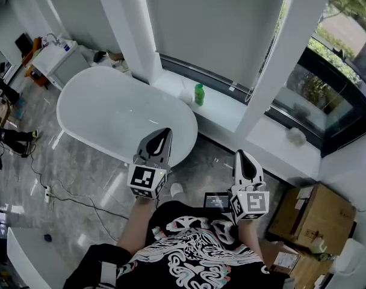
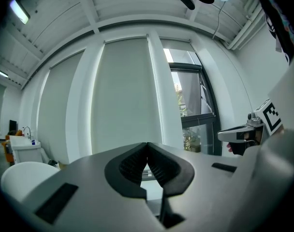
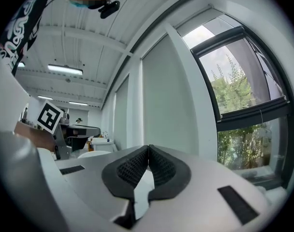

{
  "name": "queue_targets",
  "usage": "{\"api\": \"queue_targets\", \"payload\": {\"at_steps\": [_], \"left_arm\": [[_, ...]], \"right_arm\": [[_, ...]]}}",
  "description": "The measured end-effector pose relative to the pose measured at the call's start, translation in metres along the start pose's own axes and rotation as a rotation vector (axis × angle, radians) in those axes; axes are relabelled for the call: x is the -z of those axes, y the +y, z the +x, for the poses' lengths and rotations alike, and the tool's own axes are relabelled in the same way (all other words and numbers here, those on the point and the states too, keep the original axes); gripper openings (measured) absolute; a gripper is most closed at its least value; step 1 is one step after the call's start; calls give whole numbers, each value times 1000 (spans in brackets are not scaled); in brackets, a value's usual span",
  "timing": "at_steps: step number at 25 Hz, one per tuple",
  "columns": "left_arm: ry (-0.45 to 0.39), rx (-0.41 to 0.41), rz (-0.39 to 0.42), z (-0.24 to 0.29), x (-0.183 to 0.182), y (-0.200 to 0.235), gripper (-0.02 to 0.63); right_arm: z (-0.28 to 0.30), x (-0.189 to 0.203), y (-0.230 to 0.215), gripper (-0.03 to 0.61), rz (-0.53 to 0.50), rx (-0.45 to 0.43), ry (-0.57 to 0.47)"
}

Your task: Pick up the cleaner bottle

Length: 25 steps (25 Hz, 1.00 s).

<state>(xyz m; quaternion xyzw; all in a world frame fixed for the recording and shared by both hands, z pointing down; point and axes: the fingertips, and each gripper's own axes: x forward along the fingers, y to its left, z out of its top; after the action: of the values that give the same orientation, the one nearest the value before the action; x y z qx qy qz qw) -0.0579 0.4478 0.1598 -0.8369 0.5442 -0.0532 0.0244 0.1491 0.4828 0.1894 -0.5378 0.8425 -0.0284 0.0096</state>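
Window ledge [image 1: 222,110] at frame centre, bathtub [image 1: 111,113] rim adjoining at left. Green cleaner bottle [image 1: 199,94] upright on ledge. Left gripper [image 1: 167,131], right gripper [image 1: 239,153]: jaws together, empty.

We held the left gripper [image 1: 166,131] and the right gripper [image 1: 241,153] out in front of us, both level and pointing forward, well apart, the left reaching a little farther out. Each had its jaws pressed together with nothing between them. Our bare left forearm [image 1: 133,229] showed behind its marker cube [image 1: 148,180].
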Motion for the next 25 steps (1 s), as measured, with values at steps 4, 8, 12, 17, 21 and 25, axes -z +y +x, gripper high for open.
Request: {"api": "queue_targets", "payload": {"at_steps": [4, 8, 12, 17, 21, 25], "left_arm": [[5, -1, -8, 11, 4, 3, 14], [6, 11, -6, 25, 6, 2, 14], [9, 29, -6, 43, 12, 5, 14], [13, 41, -26, 79, 20, 25, 14], [26, 59, -41, 116, 25, 42, 14], [38, 75, -50, 158, 30, 64, 14]], "right_arm": [[2, 4, -7, 26, -17, 16, 20], [5, 7, -19, 26, -15, 40, 26], [14, 11, -29, 26, -14, 67, 35], [46, 14, -43, 26, -21, 85, 45], [82, 14, -58, 26, -19, 97, 59], [126, 12, -72, 26, -27, 110, 66]]}}
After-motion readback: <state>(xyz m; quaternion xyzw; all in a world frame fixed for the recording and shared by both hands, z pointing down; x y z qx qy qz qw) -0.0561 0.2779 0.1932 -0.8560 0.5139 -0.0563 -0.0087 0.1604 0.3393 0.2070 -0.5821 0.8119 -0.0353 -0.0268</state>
